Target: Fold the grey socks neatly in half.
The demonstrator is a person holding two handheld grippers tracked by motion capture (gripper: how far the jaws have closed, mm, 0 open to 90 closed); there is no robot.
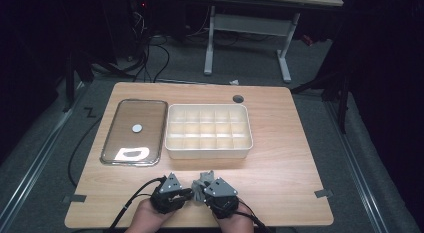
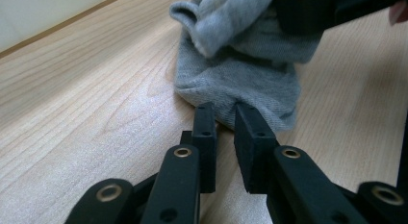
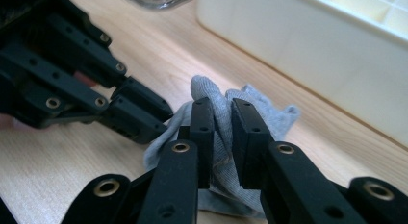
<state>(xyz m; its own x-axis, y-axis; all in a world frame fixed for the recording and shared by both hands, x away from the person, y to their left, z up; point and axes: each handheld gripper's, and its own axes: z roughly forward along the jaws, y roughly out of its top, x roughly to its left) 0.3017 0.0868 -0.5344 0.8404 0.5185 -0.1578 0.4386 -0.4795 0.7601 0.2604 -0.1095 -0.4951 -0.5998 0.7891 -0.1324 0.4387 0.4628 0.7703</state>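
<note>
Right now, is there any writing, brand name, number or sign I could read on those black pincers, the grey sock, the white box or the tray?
None can be read: the left gripper, right gripper, grey sock, white divided box and clear tray bear no legible words, numbers or signs.
The small round disc on the tray is too small to tell.

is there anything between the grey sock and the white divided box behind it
Nothing visible. Bare wood lies between the grey sock, pinched by the right gripper, and the white divided box; its compartments look empty.
</note>
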